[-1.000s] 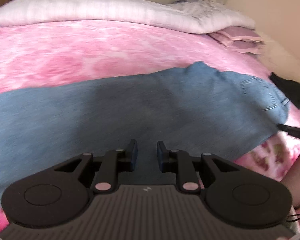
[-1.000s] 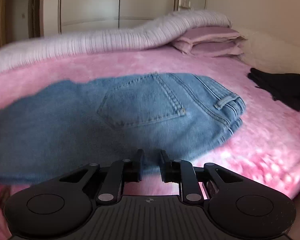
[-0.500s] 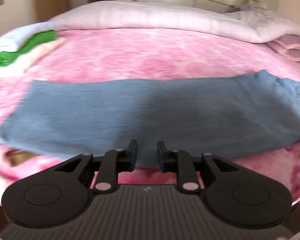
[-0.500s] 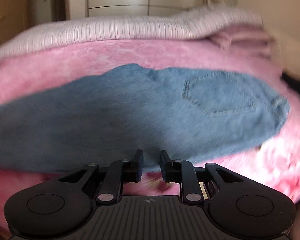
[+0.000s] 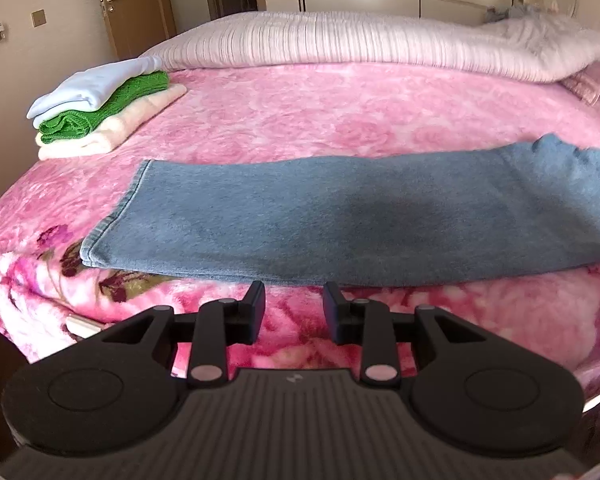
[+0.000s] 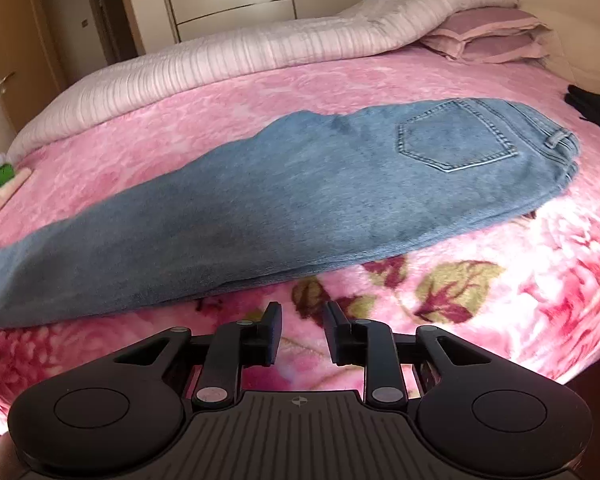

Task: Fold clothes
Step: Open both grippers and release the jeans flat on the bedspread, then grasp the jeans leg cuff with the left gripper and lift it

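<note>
From the left wrist, the left gripper [image 5: 294, 304] hangs over the near edge of the bed with its jaws a little way apart, holding nothing. The long blue denim jeans [image 5: 340, 220] lie flat on the pink flowery blanket [image 5: 340, 112], folded leg on leg, their hem pointing to the bed's left edge. At the far left corner sits a stack of folded clothes [image 5: 100, 112] — light blue, green and cream.

From the right wrist, the right gripper [image 6: 300, 330] is also partly open and empty, just short of the jeans [image 6: 300, 208]. The waist with its back pocket [image 6: 456, 140] lies toward the right edge.

I think the lengthwise fold is done. Next, one end likely needs a pinch and a lift over to the other end.
</note>
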{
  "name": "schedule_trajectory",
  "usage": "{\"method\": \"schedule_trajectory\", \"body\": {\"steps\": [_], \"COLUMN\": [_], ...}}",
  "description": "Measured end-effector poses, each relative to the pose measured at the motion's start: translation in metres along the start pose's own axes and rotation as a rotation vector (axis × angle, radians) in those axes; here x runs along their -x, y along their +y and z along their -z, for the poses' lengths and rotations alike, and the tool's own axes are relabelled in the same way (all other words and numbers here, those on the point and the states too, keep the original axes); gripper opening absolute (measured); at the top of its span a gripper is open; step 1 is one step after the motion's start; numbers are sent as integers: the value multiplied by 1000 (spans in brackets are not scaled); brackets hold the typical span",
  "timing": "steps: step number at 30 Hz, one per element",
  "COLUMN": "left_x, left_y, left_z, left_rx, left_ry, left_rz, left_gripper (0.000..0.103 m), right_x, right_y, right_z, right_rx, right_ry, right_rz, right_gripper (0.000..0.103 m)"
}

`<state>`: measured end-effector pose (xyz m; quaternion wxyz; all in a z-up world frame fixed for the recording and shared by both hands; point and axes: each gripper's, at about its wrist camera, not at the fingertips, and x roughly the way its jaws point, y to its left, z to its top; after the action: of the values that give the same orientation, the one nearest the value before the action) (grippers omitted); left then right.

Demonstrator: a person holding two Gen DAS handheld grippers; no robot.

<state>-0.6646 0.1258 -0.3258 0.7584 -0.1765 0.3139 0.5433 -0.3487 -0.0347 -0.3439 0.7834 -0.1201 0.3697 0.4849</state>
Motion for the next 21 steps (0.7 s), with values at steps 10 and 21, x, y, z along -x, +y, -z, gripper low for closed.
{"method": "schedule_trajectory", "body": {"steps": [10,21], "left_x": [-11,-74], "left_y": [90,169], "left_z": [9,9], "left_rx": [402,519], "left_ry": [-131,-127], "left_rz": [76,-138], "left_gripper": [20,3], "right_x": [2,-28], "right_y": [-12,-18], "right_z": [11,-2], "right_rx": [-51,-70], "right_ry": [39,71], "right_rz": [1,27], "right_gripper": [30,30]}}
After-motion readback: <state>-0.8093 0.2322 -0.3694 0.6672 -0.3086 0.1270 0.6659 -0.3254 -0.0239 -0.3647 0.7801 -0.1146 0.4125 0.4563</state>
